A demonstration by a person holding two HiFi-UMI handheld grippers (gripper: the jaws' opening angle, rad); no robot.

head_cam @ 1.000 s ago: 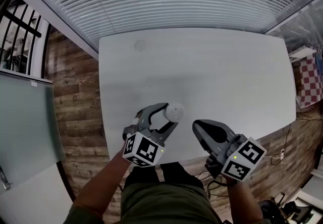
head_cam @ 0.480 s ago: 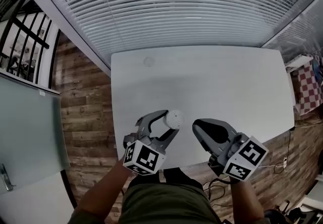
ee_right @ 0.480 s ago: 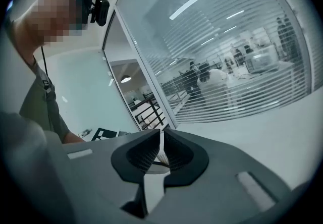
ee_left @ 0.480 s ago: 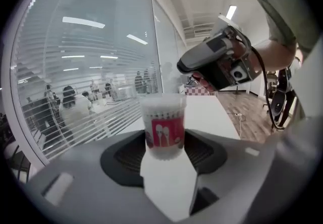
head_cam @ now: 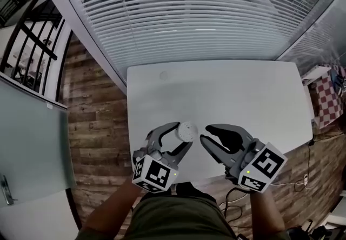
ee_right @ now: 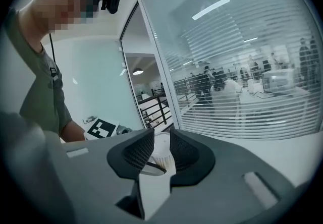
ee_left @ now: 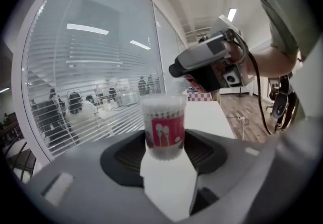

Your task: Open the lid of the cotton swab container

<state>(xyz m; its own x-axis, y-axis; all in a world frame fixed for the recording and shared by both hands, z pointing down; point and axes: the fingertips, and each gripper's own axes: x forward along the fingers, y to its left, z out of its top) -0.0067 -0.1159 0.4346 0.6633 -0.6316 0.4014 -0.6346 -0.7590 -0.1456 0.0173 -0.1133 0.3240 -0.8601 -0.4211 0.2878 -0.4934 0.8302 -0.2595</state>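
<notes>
A clear cotton swab container [head_cam: 187, 130] with a red label [ee_left: 163, 131] and a white lid stands upright in my left gripper [head_cam: 183, 135], just above the white table [head_cam: 243, 93]. The left jaws are shut on its sides [ee_left: 163, 117]. My right gripper [head_cam: 204, 135] is just right of the container, tips pointing at it, not touching it. Its jaws are opening, with nothing between them in the head view. In the right gripper view the container's white ribbed top [ee_right: 162, 153] shows through the gap of the right gripper [ee_right: 160, 150].
The table's near edge [head_cam: 200, 174] runs just under both grippers, with wooden floor [head_cam: 97, 125] to the left and right. A glass wall with blinds [head_cam: 189, 22] lies beyond the table's far edge. A checked cloth [head_cam: 330, 98] is at the far right.
The right gripper's jaws have parted from shut to a visible gap, and its tips have come a little closer to the container. The left gripper still holds the container.
</notes>
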